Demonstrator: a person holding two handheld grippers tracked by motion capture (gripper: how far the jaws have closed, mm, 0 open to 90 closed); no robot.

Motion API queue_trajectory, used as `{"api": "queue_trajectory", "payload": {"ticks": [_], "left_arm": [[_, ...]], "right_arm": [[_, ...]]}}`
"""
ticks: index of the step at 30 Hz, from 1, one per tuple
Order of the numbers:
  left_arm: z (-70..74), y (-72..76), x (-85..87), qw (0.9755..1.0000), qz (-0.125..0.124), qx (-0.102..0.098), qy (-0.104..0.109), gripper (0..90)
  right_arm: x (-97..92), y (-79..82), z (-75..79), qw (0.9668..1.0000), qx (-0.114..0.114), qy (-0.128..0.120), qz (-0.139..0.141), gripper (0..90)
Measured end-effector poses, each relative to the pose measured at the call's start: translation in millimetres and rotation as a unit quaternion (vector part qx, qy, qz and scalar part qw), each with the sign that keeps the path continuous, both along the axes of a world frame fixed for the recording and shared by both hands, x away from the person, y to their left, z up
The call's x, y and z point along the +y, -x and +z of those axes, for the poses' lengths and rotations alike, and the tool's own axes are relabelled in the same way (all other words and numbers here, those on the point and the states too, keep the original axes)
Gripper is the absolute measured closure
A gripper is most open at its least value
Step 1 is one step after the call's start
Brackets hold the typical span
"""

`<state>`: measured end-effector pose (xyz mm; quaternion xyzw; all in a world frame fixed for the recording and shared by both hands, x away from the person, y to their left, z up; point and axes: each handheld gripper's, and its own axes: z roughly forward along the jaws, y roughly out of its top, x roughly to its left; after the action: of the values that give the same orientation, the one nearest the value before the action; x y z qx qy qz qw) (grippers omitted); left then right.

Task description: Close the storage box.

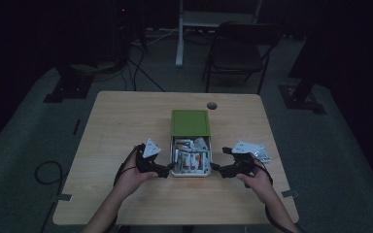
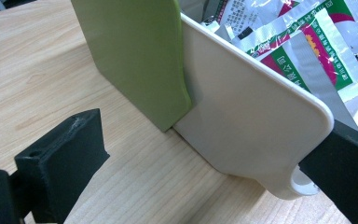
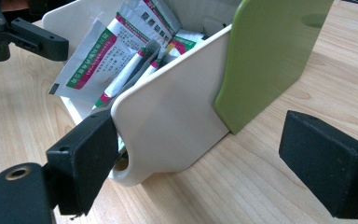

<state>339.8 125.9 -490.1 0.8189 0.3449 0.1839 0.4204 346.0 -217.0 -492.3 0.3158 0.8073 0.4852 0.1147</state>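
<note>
We see a white plastic drawer [image 1: 191, 171] full of paper packets [image 1: 190, 156], pulled partway out of its green box sleeve [image 1: 190, 122] in the middle of the light wooden table [image 1: 121, 121]. Our left gripper [image 1: 167, 170] and right gripper [image 1: 214, 167] sit at its front corners, jaws wide open, one jaw of each touching the drawer.

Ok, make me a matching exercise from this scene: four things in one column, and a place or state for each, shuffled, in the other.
Things:
1. green sleeve
2. white drawer
3. sachets
4. left gripper

Places or states:
A. lying inside the drawer
B. open, at the drawer's front left corner
C. pulled partly out toward the person
D. on the table, around the drawer's far end

Pairs: 1-D, 2-C, 3-A, 4-B
</note>
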Motion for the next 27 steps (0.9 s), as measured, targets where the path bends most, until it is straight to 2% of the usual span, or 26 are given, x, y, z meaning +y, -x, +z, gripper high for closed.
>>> {"api": "queue_trajectory", "payload": {"ticks": [10, 14, 21, 27], "left_arm": [[-0.7, -2.2, 0.0, 1.0000, 0.006, -0.001, 0.002, 3.1], [-1.6, -4.6, -0.4, 1.0000, 0.009, -0.001, 0.003, 3.1], [-1.2, -6.2, -0.1, 0.9999, 0.012, -0.002, 0.002, 3.1], [-1.3, -7.7, -1.0, 0.9999, 0.013, 0.000, 0.002, 3.1]], "right_arm": [[1.0, -3.0, -0.2, 1.0000, 0.003, -0.001, -0.004, 11.6], [0.9, -4.5, 0.7, 0.9999, -0.010, 0.006, -0.011, 11.6], [1.7, -6.6, -0.3, 0.9999, 0.000, 0.000, -0.013, 11.6], [1.4, -6.9, -0.1, 0.9998, -0.002, 0.002, -0.020, 11.6]]}}
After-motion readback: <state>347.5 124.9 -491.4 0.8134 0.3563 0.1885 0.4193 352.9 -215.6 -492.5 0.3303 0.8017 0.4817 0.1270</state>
